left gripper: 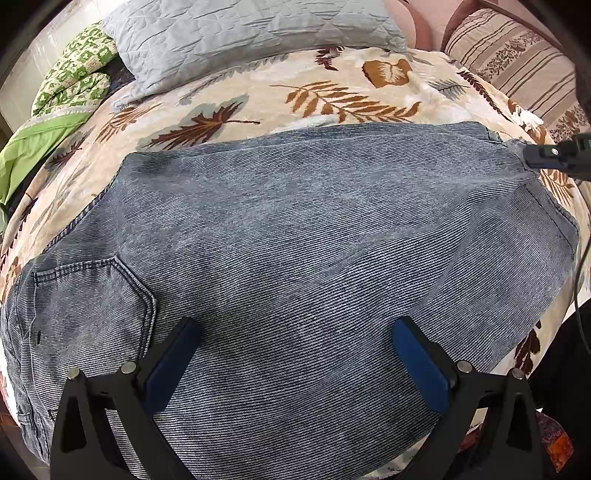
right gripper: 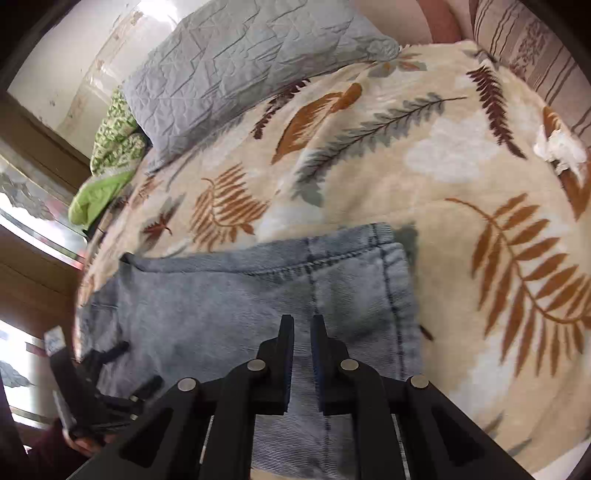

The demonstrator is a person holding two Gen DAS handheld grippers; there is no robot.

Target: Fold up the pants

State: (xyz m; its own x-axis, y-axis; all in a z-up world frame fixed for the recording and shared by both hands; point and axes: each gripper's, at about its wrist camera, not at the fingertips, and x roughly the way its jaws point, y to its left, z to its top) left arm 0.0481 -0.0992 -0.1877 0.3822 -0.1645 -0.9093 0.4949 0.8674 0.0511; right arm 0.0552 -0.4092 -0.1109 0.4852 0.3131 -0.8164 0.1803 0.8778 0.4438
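1. Right gripper (right gripper: 302,325): jaws nearly closed, only a narrow slit between them. In the left wrist view its tip sits at the far right corner of the jeans (left gripper: 295,258), seemingly pinching the hem there. From its own view I cannot tell for sure that cloth is between the pads.
2. Left gripper (left gripper: 295,332): jaws wide apart, hovering over the near part of the denim, holding nothing.
3. Jeans: lying flat on the leaf-print blanket (left gripper: 258,92), back pocket (left gripper: 92,295) up at the left. The shape looks broad and doubled, so probably one fold is made; not certain.
4. Left to do, by my reckoning: at least one more fold across to make a compact bundle, then smoothing.
5. Beyond: grey pillow (left gripper: 240,33) and green quilt (left gripper: 74,81) at the bed's far end, well apart from the work.
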